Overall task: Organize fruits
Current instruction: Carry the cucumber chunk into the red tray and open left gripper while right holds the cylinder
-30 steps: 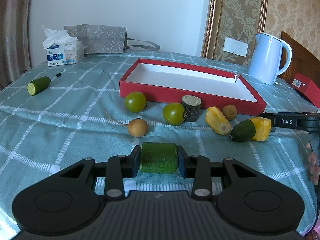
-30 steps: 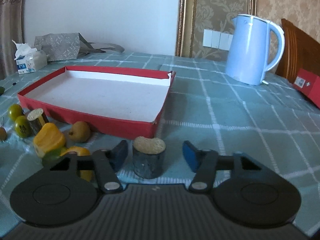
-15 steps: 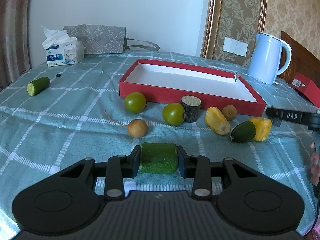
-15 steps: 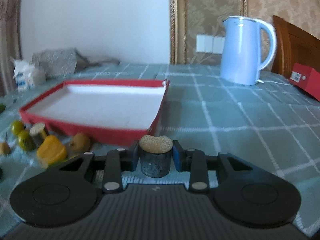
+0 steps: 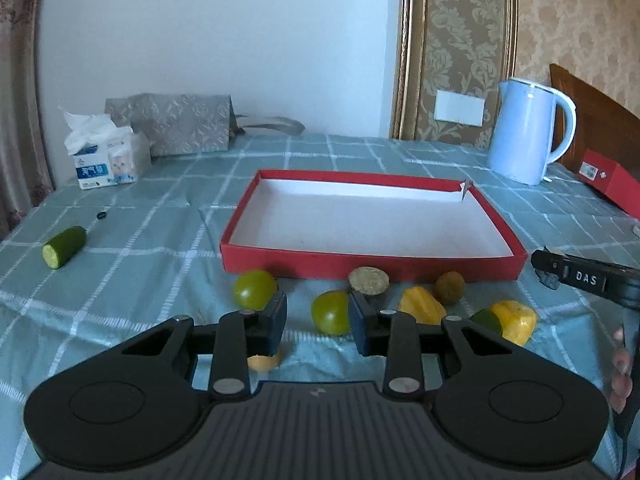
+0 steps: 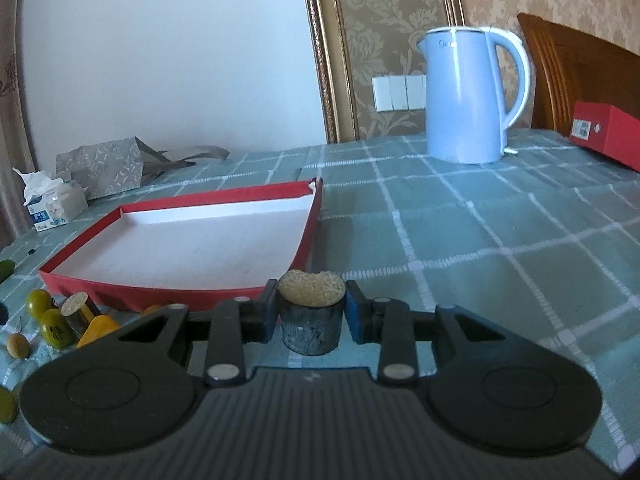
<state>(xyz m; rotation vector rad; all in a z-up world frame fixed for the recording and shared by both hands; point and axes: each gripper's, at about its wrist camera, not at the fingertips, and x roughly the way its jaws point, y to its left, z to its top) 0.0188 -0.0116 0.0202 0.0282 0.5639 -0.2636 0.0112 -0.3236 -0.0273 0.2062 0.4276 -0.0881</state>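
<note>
My left gripper (image 5: pixel 318 328) hangs above the cloth, its jaws narrow and closing with nothing between the pads. A green tomato (image 5: pixel 330 312) on the table shows through the gap. Beyond it, along the near wall of the red tray (image 5: pixel 360 266), lie another green tomato (image 5: pixel 256 288), a dark stub (image 5: pixel 368 280), yellow pieces (image 5: pixel 422 310) and a brown fruit (image 5: pixel 450 288). A small tan fruit (image 5: pixel 264 362) peeks out under my left finger. My right gripper (image 6: pixel 311 312) is shut on a dark chunk with a pale cut top (image 6: pixel 312 320), near the red tray's corner (image 6: pixel 160 290).
A cucumber half (image 5: pixel 64 246) lies far left on the checked cloth. A tissue box (image 5: pixel 108 160) and a grey bag (image 5: pixel 176 124) stand at the back, a blue kettle (image 5: pixel 524 132) and a small red box (image 5: pixel 612 184) at the right. A person's fingers (image 5: pixel 620 360) show at the right edge.
The left gripper rose, and the green cucumber chunk it gripped is gone from between its pads. The right gripper's jaws closed on the dark chunk, and its view has tilted.
</note>
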